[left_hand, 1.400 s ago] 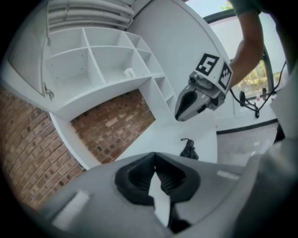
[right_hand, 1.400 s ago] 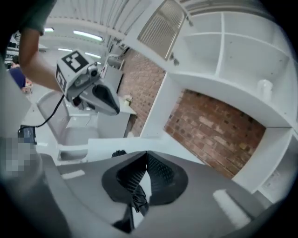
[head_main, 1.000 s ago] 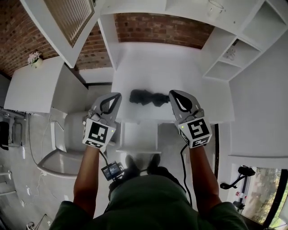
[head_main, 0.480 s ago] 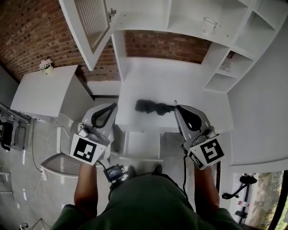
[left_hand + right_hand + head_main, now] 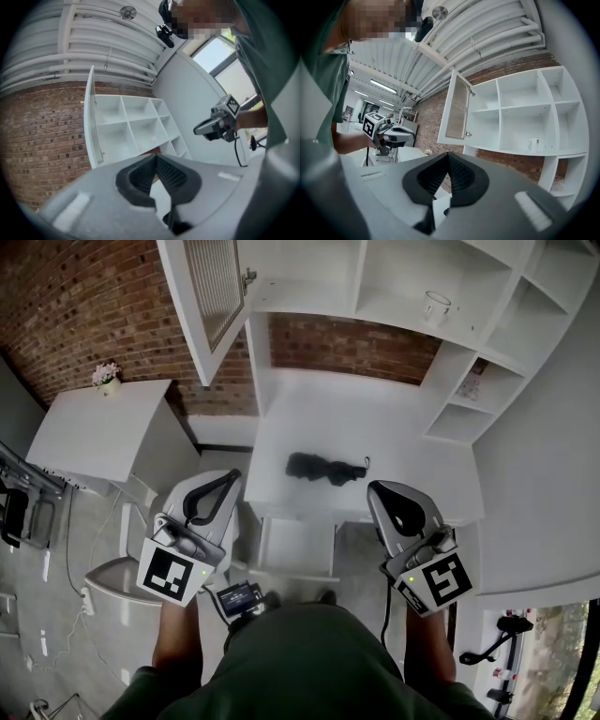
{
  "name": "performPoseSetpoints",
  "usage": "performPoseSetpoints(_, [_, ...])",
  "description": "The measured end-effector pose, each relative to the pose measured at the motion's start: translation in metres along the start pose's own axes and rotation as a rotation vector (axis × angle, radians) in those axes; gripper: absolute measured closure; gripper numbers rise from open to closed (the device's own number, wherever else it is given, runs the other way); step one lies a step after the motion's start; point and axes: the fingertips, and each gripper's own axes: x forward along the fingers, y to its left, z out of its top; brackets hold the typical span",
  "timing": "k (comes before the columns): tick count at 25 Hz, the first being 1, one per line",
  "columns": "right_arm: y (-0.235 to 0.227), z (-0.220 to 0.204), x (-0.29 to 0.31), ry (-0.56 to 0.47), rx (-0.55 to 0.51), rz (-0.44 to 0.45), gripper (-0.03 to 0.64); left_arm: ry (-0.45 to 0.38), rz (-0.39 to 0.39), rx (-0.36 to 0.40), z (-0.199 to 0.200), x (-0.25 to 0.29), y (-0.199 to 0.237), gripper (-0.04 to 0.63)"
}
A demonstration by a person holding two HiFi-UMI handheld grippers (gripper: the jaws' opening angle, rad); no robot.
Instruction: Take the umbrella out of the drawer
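White open shelves [image 5: 394, 277] are standing against a brick wall above the white bench [image 5: 403, 442], where the folded black umbrella [image 5: 323, 469] is lying near the front edge, out in the open. The left claw [image 5: 228, 480] and the right claw [image 5: 377, 491] are hovering to either side of it without touching it, each pinched fully together and gripping nothing.

Red brick wall [image 5: 84, 306] behind a white shelf unit [image 5: 487, 362]. The unit's cabinet door [image 5: 211, 287], with a ribbed pane, stands open at left. White mug [image 5: 436, 306] sits upright, alone in an upper compartment. Low white side table [image 5: 103, 437] at left, with a small pot of pink flowers [image 5: 106, 376] on its far corner. White chair [image 5: 108, 579] near it on the grey floor [image 5: 52, 615].
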Motion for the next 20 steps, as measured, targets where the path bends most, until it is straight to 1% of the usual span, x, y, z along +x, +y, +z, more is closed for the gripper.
performPoseSetpoints(7, [0.008, 0.002, -0.001, 0.013, 0.0, 0.011, 0.611, 0.0, 0.004, -0.01, 0.002, -0.01, 0.001, 0.594])
performPoseSetpoints(20, [0.005, -0.004, 0.003, 0.025, 0.003, 0.007, 0.611, 0.011, 0.004, -0.015, -0.007, -0.007, 0.002, 0.593])
